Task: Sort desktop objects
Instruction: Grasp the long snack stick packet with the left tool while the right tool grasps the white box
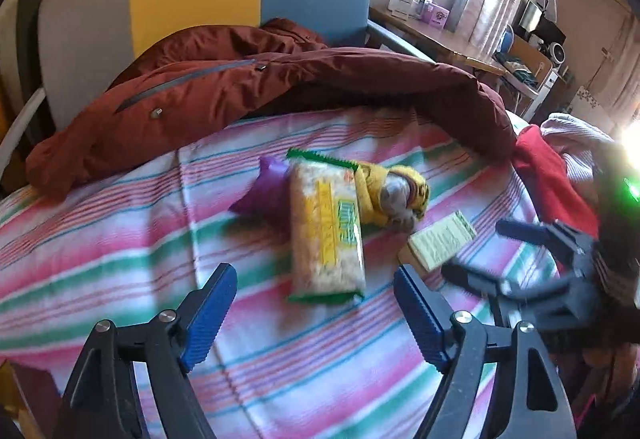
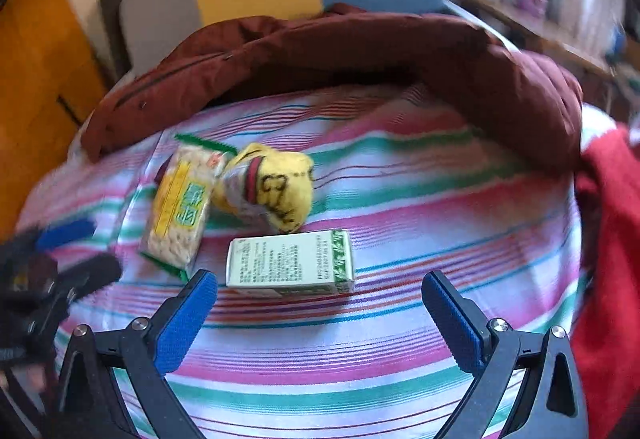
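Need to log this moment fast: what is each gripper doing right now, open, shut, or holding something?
Left gripper: open, holding nothing; cracker packet lies ahead of it.
Right gripper: open, holding nothing; small box lies just ahead of it.

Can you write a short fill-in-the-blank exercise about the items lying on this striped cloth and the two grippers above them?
1. The cracker packet has ____ sealed ends.
2. The white box lies nearest the ____ gripper.
3. The jaws of the left gripper are ____, with nothing between them.
4. Behind the striped cloth lies a dark ____ jacket.

Missing words: green; right; open; red
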Tool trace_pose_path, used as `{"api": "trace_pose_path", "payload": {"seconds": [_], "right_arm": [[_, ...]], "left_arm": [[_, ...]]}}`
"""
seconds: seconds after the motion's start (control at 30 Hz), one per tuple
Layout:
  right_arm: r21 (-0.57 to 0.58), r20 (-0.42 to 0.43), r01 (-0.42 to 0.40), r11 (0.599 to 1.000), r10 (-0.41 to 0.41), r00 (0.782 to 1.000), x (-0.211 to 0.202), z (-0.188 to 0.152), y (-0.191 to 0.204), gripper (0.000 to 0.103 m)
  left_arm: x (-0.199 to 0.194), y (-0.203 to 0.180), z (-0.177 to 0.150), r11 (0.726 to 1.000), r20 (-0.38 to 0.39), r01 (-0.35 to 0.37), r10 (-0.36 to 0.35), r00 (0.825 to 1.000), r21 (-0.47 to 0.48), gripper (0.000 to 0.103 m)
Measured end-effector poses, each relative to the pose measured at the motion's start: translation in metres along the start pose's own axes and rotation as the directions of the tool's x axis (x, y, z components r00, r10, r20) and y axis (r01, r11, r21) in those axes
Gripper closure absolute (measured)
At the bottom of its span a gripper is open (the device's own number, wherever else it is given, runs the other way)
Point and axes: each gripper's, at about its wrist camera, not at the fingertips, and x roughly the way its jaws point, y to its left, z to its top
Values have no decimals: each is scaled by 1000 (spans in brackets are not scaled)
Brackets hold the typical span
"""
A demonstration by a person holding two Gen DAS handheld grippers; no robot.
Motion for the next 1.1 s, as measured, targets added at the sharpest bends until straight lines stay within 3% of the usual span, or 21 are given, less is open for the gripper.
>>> {"api": "trace_pose_path", "payload": {"seconds": [0.17,0.27,0.43,0.53,0.73,0.83,0.97,1.07,1.1], "right_arm": [[-38,-6,-52,998,52,999,1,-1,0,1],[-49,-14,-39,998,39,999,3,-4,-3,1],[-70,-21,-8,997,7,1000,17,-4,4,1],[-68,-26,25,997,-27,999,24,-8,6,1],[-37,-2,12,999,-12,1000,27,-6,1,1],[-48,0,9,999,-9,1000,29,-6,3,9],[-76,3,26,997,-26,1000,33,-7,9,29],[-73,0,4,997,-4,1000,31,-6,9,29],[-81,-5,11,997,-11,1000,31,-6,10,29]], "left_arm": [[18,20,13,995,-20,60,-62,998,-82,21],[26,31,16,986,-32,106,-111,993,-131,24],[40,28,15,978,-59,168,-177,983,-124,32],[45,21,14,979,-60,177,-184,981,-99,35],[57,13,13,979,-77,180,-188,979,-94,43],[59,11,11,984,-76,164,-169,983,-75,57],[57,10,8,982,-68,175,-181,981,-76,63],[51,12,4,980,-49,178,-183,982,-93,67],[47,14,2,979,-45,178,-183,982,-97,75]]}}
